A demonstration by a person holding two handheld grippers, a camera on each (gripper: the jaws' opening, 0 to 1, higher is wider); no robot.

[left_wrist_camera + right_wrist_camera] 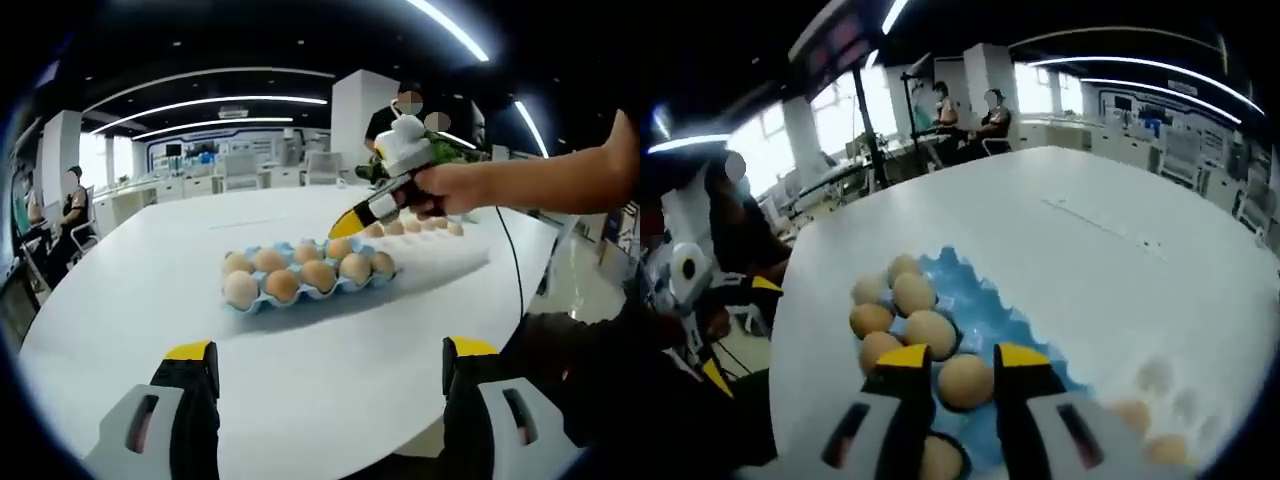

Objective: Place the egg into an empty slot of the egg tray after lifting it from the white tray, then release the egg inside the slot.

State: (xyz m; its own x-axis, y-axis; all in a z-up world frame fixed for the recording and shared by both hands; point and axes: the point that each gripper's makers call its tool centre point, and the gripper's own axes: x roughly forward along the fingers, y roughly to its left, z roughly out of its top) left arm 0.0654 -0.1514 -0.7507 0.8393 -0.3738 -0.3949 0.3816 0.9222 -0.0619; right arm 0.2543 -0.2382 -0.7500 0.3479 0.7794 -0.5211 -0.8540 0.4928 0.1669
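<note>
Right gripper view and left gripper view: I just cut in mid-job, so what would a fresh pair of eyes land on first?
First the blue egg tray on the white table, nearly full of brown eggs. Next the right gripper, yellow-tipped, its jaws either side of an egg over the tray's far end; whether it grips cannot be told. More eggs sit in a white tray behind, and the left gripper hangs open near the table edge.

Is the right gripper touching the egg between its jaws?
Touching. In the right gripper view, the right gripper has both yellow-tipped jaws pressed against the egg over the blue egg tray.
</note>
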